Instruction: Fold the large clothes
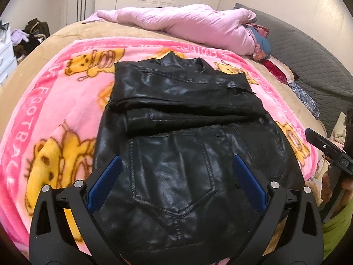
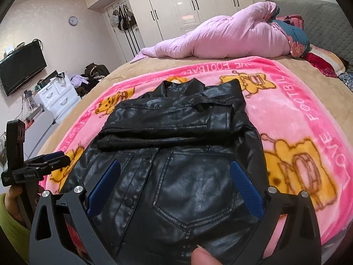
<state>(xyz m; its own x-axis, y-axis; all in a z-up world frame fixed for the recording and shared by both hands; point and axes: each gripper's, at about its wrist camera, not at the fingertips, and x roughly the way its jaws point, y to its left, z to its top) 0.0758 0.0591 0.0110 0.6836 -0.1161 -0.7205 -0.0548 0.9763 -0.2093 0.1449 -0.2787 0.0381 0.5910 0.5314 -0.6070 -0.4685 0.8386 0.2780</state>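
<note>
A black leather jacket (image 1: 181, 101) (image 2: 176, 119) lies flat on a pink cartoon blanket (image 1: 44, 114) (image 2: 297, 110) spread over the bed. Its collar points away and both sleeves are folded across the upper half. My left gripper (image 1: 177, 176) is open over the jacket's near half, its blue pads (image 1: 106, 183) spread either side of a stitched pocket. My right gripper (image 2: 175, 183) is open too, over the same near half slightly to the right. Each gripper shows at the edge of the other's view: the right gripper (image 1: 328, 152), the left gripper (image 2: 44, 161). A fingertip (image 2: 203, 254) pokes in at the bottom.
A rolled pink quilt (image 1: 187, 24) (image 2: 220, 39) and pillows lie at the far side of the bed, with a grey padded headboard (image 1: 308, 50) to the right. Left of the bed stand a white dresser (image 2: 57, 97), a wall TV (image 2: 22, 66) and a clothes pile.
</note>
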